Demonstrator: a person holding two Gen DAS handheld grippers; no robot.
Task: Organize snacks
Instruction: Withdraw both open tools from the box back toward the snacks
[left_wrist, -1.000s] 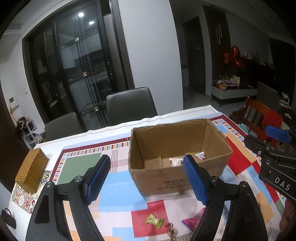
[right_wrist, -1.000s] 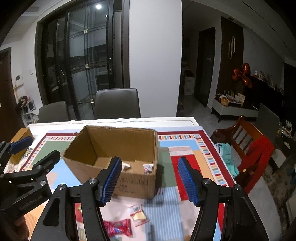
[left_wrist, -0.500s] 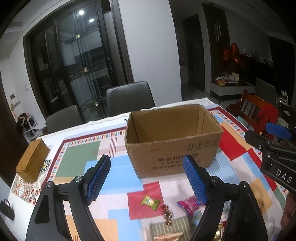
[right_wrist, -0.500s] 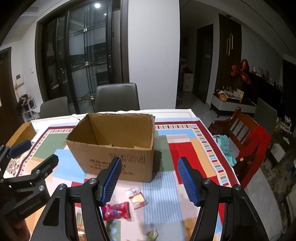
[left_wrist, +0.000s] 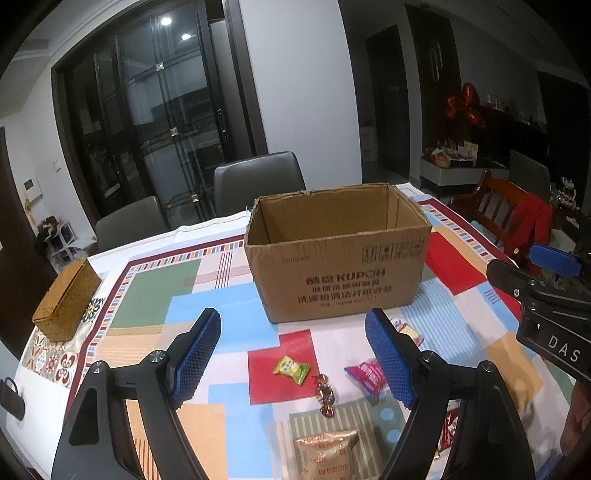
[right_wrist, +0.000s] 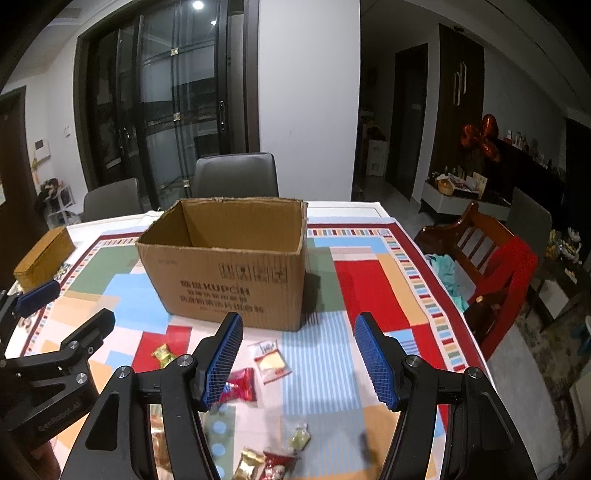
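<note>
Hovered above the near edge of the table (left_wrist: 155, 258), both grippers pointed down at the loose snacks. Left gripper (left_wrist: 293, 356) fingers spread wide, nothing between them; right gripper (right_wrist: 299, 356) fingers spread too, also empty.

Lay scattered on the patchwork cloth, near side of the open brown cardboard box (left_wrist: 338, 266): a small green-and-yellow wrapped candy (left_wrist: 291, 369), a dark twisted-foil sweet (left_wrist: 325, 395), a red-and-pink snack packet (left_wrist: 365, 374), a clear packet with a pale biscuit (right_wrist: 271, 360), a tan foil pouch (left_wrist: 327, 452) at the very near edge. More wrappers low in the right view, too blurred to name.

Likely risks: thin, flat wrappers could have slid away under a closing finger rather than lifting; two pieces lying close could have been pinched together; the grippers, working side by side, could have knocked each other over the same pile.

Box interior mostly hidden behind its near wall; contents could not be told. Closed woven straw box (left_wrist: 66, 301) at far left, lid shut, contents unseen.
</note>
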